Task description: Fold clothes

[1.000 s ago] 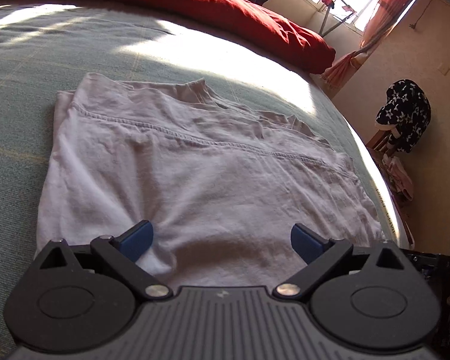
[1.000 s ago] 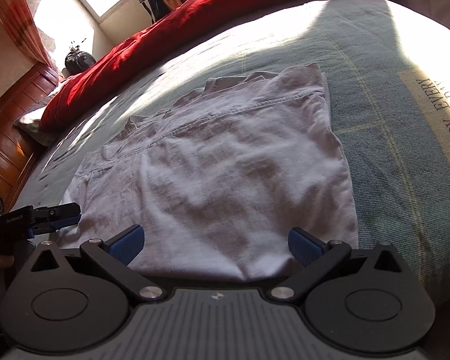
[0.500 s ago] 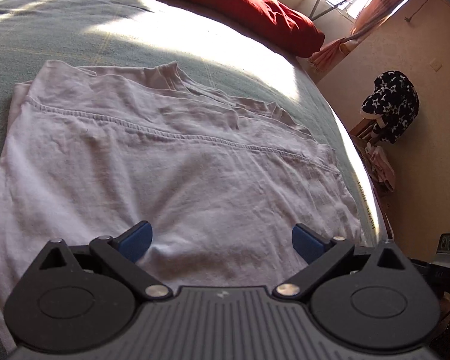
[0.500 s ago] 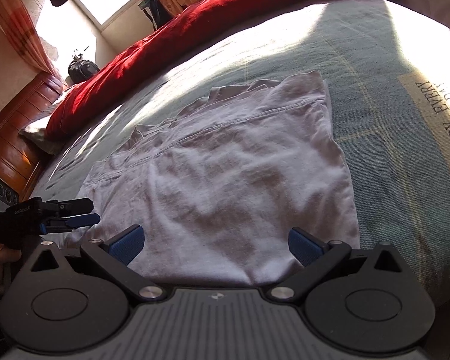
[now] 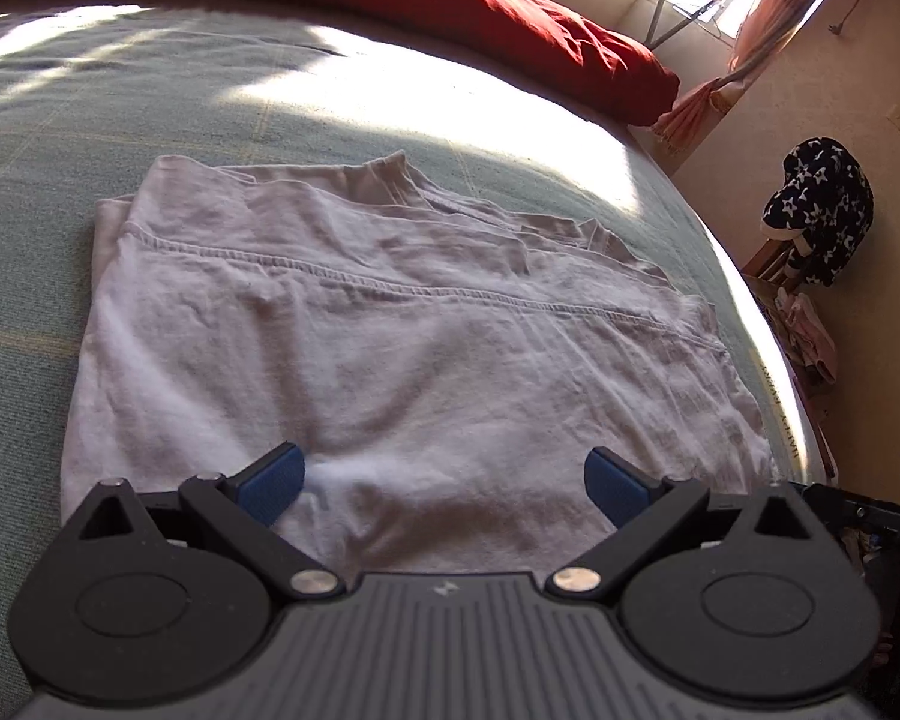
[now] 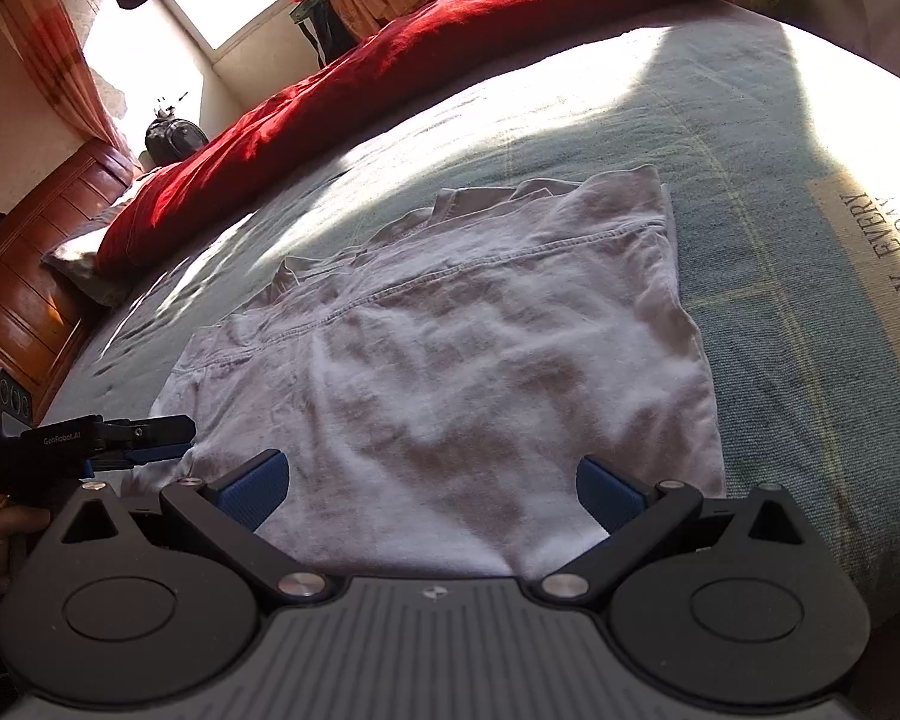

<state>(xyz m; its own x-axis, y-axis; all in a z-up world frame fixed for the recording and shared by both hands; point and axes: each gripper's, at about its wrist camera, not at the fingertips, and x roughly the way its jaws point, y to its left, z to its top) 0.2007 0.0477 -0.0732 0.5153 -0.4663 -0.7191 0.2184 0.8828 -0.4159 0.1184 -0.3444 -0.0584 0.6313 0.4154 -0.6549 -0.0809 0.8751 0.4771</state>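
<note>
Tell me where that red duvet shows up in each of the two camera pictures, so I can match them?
Left wrist view: the red duvet runs along the top, from the left edge to right of middle, beyond the white shirt.
Right wrist view: the red duvet slants from the middle left up to the top right, again beyond the shirt.
Shared landmark: the shirt's stitched hem, nearest the duvet in both.

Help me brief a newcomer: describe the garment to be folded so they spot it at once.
Start at the bed with the green blanket; a red duvet lies along its far side. Nearer, flat on the blanket, lies the white T-shirt, the only pale, wrinkled cloth there, crossed by a stitched hem.
</note>
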